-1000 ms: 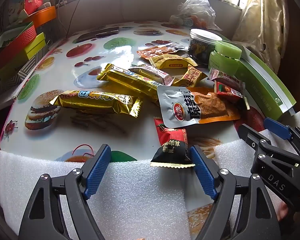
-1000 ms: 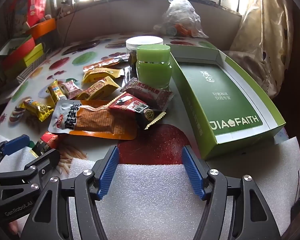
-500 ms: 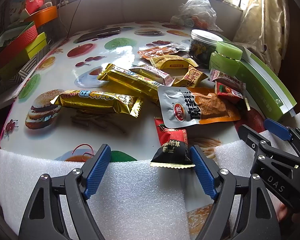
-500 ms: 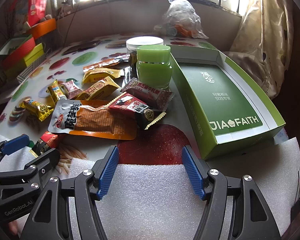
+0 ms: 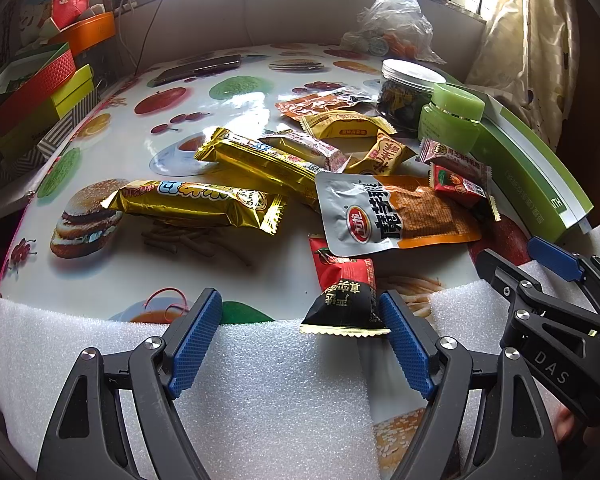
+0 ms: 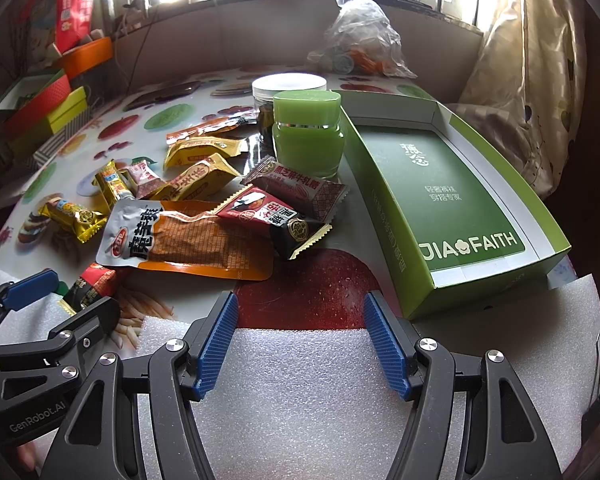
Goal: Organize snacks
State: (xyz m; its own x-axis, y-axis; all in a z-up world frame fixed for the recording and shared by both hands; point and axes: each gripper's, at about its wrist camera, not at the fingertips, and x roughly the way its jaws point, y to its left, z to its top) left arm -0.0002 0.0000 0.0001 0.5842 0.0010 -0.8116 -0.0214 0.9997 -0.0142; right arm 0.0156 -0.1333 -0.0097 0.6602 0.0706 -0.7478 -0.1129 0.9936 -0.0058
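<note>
A: What do you go for first?

B: Start at nine o'clock with the gold bar [image 5: 198, 204], then work across the snack pile on the table [image 5: 236, 96] toward the empty green box [image 6: 440, 184] at three o'clock.

A: And the nearest packet?

B: The red-and-black packet [image 5: 346, 296] lies just inside your left hand-held gripper [image 5: 300, 340], close to the right pad [image 5: 404, 344]. Centre it before you squeeze.

A: Jaw state?

B: Both spread wide, holding nothing. Your right hand-held gripper [image 6: 300, 344] hovers over white foam [image 6: 300, 392], touching no snack.
</note>
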